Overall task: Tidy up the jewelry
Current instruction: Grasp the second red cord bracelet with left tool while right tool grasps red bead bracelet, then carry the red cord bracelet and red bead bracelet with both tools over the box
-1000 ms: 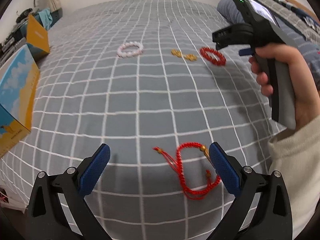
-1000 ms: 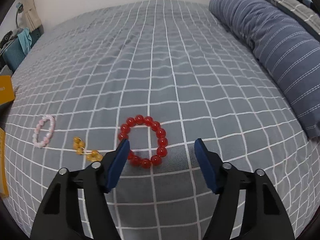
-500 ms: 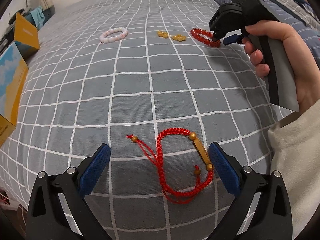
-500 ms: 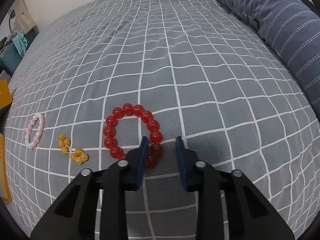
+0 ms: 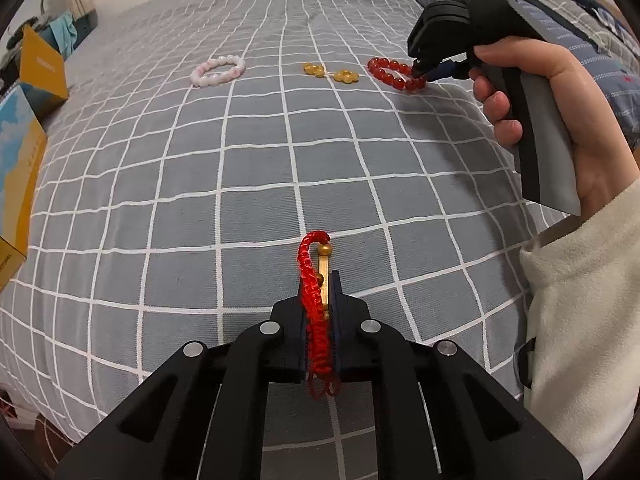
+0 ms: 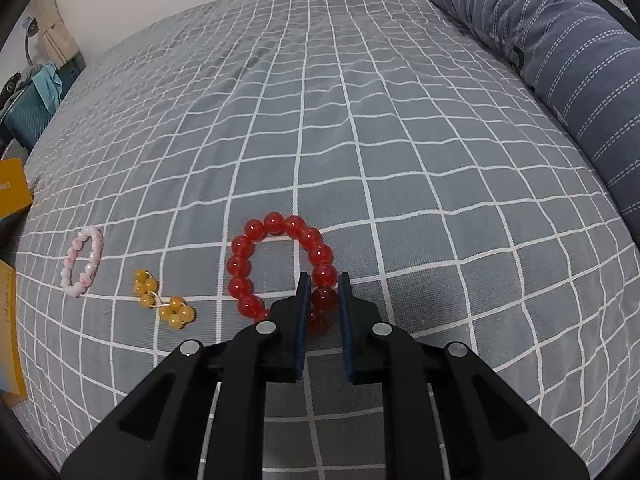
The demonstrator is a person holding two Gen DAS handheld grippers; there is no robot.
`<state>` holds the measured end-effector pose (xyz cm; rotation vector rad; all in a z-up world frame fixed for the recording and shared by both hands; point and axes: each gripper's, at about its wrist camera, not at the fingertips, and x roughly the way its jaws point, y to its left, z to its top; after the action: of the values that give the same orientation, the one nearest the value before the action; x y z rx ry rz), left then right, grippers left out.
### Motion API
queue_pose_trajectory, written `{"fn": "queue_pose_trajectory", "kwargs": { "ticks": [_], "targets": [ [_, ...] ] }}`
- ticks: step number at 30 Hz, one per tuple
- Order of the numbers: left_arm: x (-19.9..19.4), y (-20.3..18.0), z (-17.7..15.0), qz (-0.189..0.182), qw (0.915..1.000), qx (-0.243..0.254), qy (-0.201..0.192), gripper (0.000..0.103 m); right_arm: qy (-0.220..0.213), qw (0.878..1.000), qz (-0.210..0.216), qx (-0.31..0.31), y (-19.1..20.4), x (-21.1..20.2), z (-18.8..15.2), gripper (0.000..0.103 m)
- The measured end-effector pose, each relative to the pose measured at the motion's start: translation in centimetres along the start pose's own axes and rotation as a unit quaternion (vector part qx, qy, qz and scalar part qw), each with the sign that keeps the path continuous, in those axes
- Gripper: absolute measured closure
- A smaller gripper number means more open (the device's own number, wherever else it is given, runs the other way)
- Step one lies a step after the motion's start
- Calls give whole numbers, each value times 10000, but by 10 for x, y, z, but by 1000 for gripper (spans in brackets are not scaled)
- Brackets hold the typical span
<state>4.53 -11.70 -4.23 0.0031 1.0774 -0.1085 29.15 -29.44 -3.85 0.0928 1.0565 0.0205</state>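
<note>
On checked bedspread [image 6: 400, 128]: four jewelry pieces; left tool [image 5: 319, 280] pinching red cord bracelet [image 5: 316, 300], right tool [image 6: 323, 284] pinching red bead bracelet [image 6: 244, 248].

There are almost no words to read here. The yellow box [image 5: 42, 65] at the far left has small pale letters on its side, but they are too blurry to read. The blue and yellow box [image 5: 18, 168] has tiny dark print near its bottom edge, and that is too small to read too.
</note>
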Motion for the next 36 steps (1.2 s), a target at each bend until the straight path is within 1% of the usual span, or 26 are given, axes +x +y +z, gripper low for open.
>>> {"fn": "queue_pose_trajectory", "kwargs": {
  "ticks": [10,16,21,25,28,32,36],
  "targets": [
    [-6,11,4,158,9998,-81,-53,95,-192,9998,113,4,1,-19,3,90],
    [-12,32,13,270,9993,-226,-132,95,-323,9993,163,-9,3,-32,4,90],
    [-23,53,27,401,9983,-338,-272,95,-431,9989,207,-16,5,-44,5,90],
    [-31,67,38,391,9979,-406,-331,95,-529,9983,228,-84,9,-55,5,90],
    [-43,76,45,332,9977,-376,-465,96,-605,9978,219,-146,13,-64,4,90],
    [-50,85,52,511,9969,-278,-530,96,-688,9973,171,-198,17,-74,4,90],
    [-57,91,56,539,9970,-194,-521,96,-811,9963,121,-250,22,-86,3,90]
  ]
}}
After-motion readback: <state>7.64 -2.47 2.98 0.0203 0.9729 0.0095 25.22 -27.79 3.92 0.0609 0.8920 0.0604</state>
